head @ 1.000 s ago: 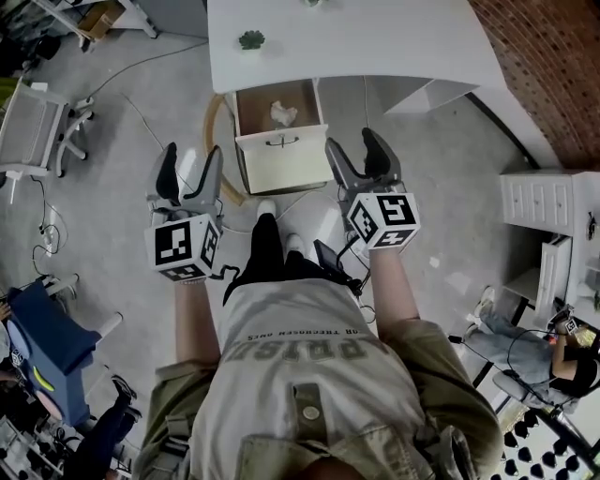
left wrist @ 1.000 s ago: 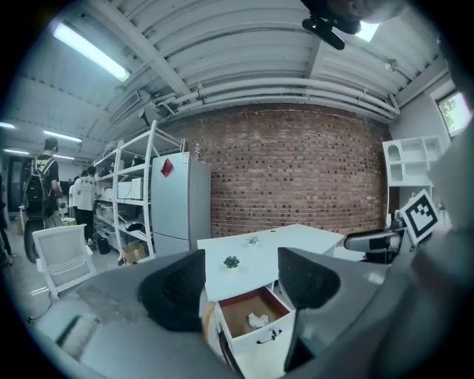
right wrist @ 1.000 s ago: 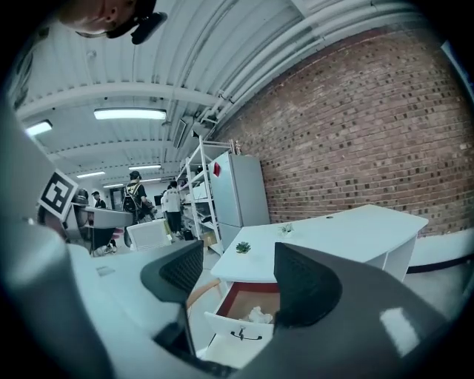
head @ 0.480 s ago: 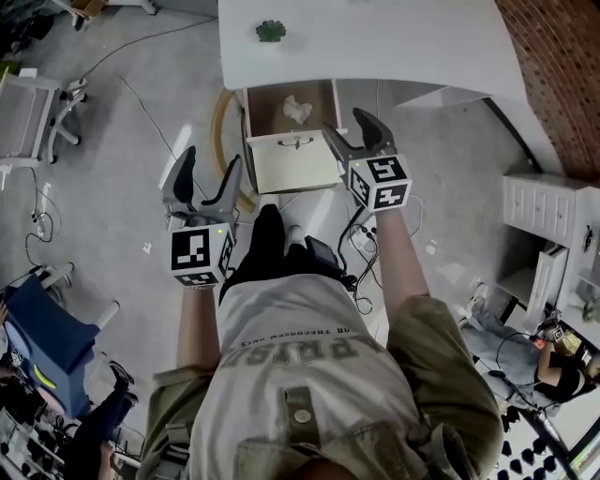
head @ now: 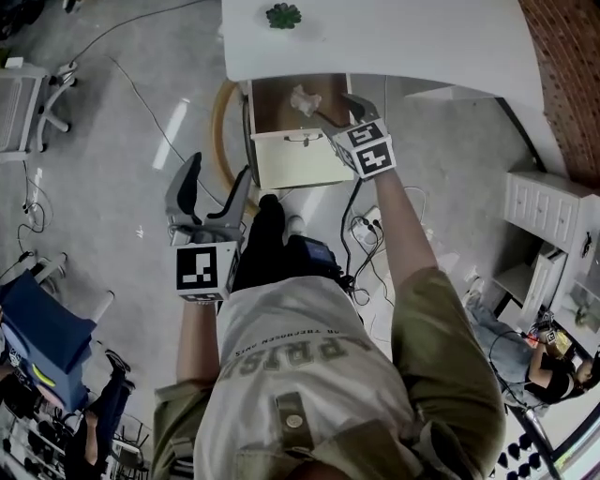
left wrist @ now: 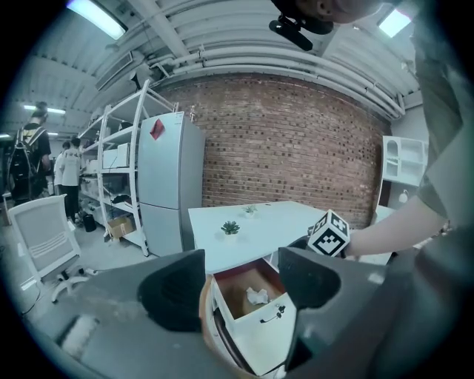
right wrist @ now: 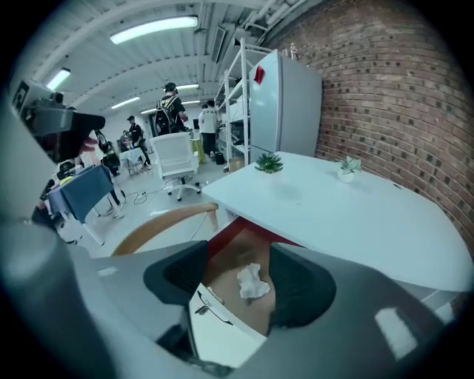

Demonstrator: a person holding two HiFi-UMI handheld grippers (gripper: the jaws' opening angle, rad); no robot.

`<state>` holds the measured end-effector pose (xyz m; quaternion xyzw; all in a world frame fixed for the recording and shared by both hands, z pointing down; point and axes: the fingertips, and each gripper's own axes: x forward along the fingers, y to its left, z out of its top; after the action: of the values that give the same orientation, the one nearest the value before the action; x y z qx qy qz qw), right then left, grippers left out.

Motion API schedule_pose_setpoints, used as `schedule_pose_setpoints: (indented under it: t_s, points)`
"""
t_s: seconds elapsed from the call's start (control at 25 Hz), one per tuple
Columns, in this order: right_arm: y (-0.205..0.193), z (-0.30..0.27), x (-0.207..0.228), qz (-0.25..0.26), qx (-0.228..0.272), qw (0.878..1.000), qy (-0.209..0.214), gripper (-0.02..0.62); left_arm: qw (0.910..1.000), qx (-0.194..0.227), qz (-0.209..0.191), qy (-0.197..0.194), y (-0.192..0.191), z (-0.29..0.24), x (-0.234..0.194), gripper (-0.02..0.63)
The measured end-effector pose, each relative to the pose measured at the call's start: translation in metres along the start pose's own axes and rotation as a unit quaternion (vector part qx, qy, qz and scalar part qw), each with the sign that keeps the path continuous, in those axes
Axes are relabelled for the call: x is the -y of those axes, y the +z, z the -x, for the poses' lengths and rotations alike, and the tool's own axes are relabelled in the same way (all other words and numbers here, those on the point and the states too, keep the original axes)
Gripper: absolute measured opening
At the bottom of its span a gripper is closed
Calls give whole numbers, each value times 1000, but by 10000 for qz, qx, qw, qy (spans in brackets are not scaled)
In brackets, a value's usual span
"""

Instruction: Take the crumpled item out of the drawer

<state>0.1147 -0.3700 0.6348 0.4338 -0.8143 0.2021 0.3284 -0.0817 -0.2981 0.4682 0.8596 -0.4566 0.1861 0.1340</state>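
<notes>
A white drawer [head: 298,159] stands pulled open under the white table [head: 422,42]. A crumpled white paper [head: 305,99] lies on its brown bottom. My right gripper [head: 339,108] hangs over the drawer's right side, just right of the paper. Its jaws are closing, still wide apart and not touching anything. In the right gripper view the crumpled paper [right wrist: 253,281] shows between the jaws, some way beyond them. My left gripper [head: 213,186] is held back over the floor, left of the drawer, open and holding nothing. The left gripper view shows the drawer [left wrist: 259,326] and the paper [left wrist: 258,296] ahead.
A small green plant [head: 282,15] sits on the table. A curved wooden chair back [head: 225,122] stands left of the drawer. Cables [head: 370,253] trail on the floor below the drawer. A white cabinet [head: 544,220] stands at the right, an office chair [head: 23,103] at the left.
My right gripper has moved forward from in front of the drawer to over its open right side. The left gripper has stayed back over the floor.
</notes>
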Motion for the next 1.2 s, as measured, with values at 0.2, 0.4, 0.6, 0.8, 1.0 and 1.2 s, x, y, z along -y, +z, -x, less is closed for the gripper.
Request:
schedule_pose_setpoints:
  t_s: [0.2, 0.4, 0.6, 0.8, 1.0, 1.2]
  points:
    - [-19, -41, 2, 398, -492, 9977, 234, 268, 10000, -46, 63, 24, -19, -12, -3, 314]
    - [-35, -76, 6, 594, -803, 9941, 429, 268, 10000, -38, 82, 27, -35, -31, -4, 314]
    - [-55, -105, 9, 858, -1251, 9861, 680, 268, 9999, -80, 121, 57, -52, -52, -6, 314]
    - [-71, -128, 8, 1125, -1623, 9753, 987, 270, 9997, -155, 165, 61, -68, -68, -9, 314]
    - [-85, -154, 6, 1447, -1914, 9635, 1188, 270, 9996, -170, 222, 87, -83, -82, -14, 314]
    - [-100, -177, 5, 1590, -2301, 9499, 1398, 270, 9994, -136, 301, 93, -93, -93, -18, 319]
